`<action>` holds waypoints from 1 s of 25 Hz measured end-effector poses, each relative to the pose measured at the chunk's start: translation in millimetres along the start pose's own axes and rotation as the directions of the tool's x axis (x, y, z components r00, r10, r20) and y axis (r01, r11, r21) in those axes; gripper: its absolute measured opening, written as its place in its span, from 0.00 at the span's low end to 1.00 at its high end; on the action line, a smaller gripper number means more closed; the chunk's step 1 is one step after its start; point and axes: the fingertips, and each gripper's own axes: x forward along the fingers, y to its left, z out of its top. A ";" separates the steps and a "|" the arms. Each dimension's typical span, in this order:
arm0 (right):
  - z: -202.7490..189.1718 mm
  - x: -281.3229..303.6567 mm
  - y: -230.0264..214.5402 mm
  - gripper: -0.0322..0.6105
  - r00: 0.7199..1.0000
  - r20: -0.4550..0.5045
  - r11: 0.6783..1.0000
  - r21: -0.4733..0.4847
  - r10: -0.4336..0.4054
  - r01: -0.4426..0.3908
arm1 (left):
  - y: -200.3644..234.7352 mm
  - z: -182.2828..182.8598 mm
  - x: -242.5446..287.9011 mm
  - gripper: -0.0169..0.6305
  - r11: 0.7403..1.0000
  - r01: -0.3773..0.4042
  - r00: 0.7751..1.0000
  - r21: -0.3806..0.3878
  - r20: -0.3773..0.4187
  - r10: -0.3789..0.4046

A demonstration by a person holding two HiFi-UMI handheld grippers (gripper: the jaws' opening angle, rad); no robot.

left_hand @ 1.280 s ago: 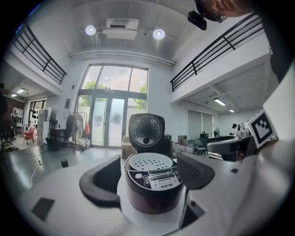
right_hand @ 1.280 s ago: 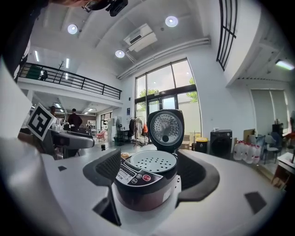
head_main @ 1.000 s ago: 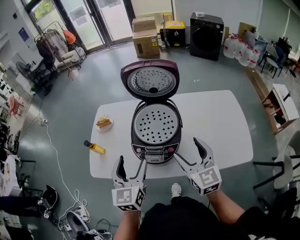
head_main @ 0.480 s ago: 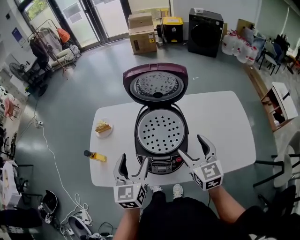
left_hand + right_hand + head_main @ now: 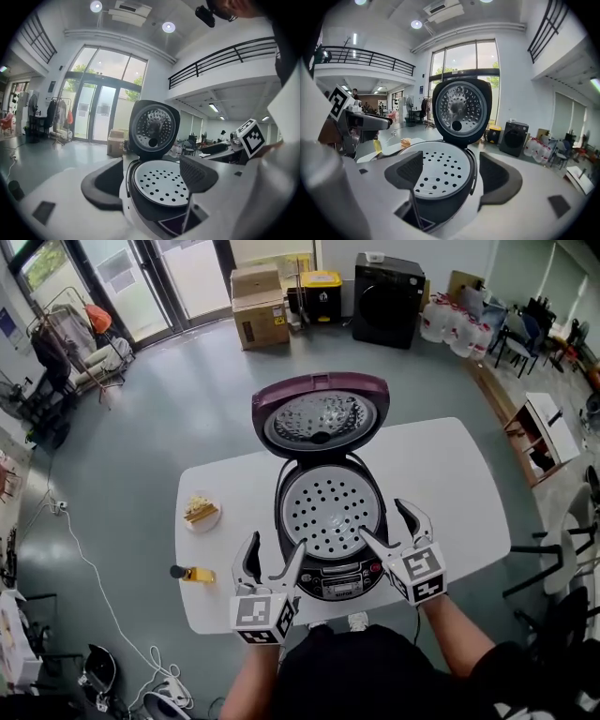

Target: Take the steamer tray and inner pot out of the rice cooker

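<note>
The rice cooker stands on the white table with its maroon lid swung up and back. A white perforated steamer tray sits in its mouth and hides the inner pot. My left gripper hovers open at the cooker's front left. On the front right my right gripper is open too, straddling the cooker's right rim. Neither holds anything.
The white table also carries a small plate of food at the left. A yellow bottle lies near the front left edge. Chairs stand at the right, and boxes and a black appliance across the floor.
Both grippers have moved forward, closer to the cooker's front. The camera has shifted so the cooker sits nearer the table's front edge in view. Jaws stay open.
</note>
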 end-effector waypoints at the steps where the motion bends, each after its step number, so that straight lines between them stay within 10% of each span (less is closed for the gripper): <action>1: -0.8 3.4 -1.1 0.61 1.000 -0.011 1.000 -0.001 -0.013 0.013 | 3.5 -1.4 2.1 0.60 1.000 0.009 1.000 -0.003 -0.004 -0.009; 25: -56.4 102.1 -31.2 0.54 0.924 -0.379 0.986 -0.125 0.052 -0.107 | 51.3 -29.1 37.4 0.59 0.995 -0.068 0.995 -0.071 -0.081 0.063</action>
